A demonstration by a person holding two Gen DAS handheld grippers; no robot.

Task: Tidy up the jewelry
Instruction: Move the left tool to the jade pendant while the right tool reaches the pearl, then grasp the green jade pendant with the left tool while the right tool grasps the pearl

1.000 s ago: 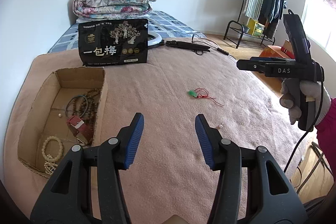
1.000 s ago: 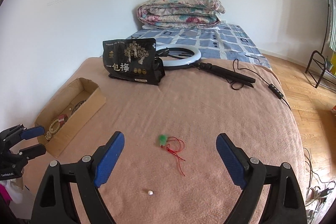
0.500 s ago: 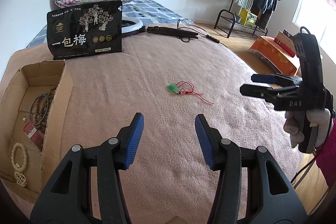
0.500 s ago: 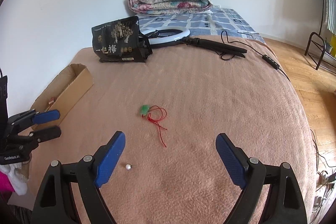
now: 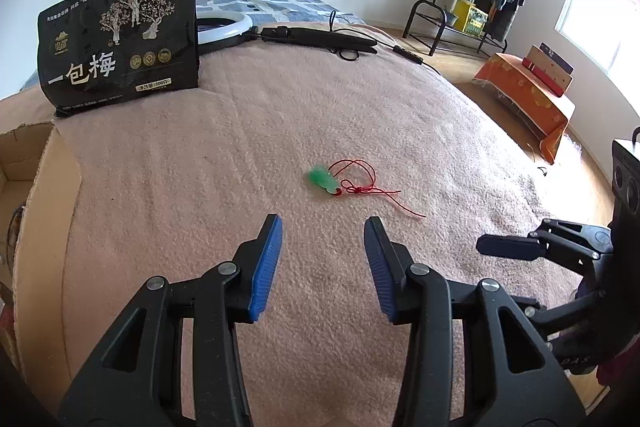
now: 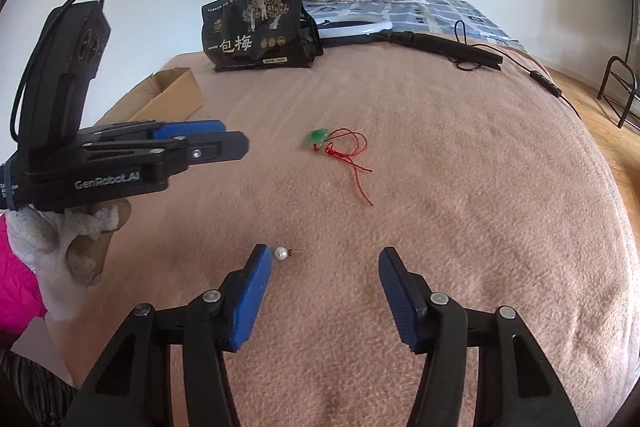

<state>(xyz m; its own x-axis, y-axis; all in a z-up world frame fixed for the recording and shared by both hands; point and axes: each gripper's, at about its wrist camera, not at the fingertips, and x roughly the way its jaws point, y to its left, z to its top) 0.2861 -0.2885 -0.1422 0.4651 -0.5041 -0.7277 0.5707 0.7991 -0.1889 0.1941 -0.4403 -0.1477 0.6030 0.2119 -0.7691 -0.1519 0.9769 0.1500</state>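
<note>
Now, pearl earring (image 6: pixel 281 253): it lies on the pink blanket (image 6: pixel 460 187), just beside the tip of the left finger of the right gripper (image 6: pixel 325 281), not yet between the pads.
Pearl handling: I judge it very light, hard, round and smooth, so it can roll or slip out; the best hold is across the ball, low against the blanket.
Green pendant (image 5: pixel 323 179): it lies further out on the blanket with its red cord (image 5: pixel 368 187), well ahead of the left gripper (image 5: pixel 323 265).
Pendant handling: probably small, stiff and a little fragile; the cord is thin and soft, so hold the stone and the cord follows.
Cardboard box (image 5: pixel 44 211): at the left edge, likely the place for both pieces.
Right gripper state: jaws are closing, half open, nothing pressed.
Left gripper state: jaws are closing, rather narrow, empty.
Change from earlier frame: both grippers are lower and nearer the blanket; the right one was much wider, and the pearl was well apart from it.
</note>
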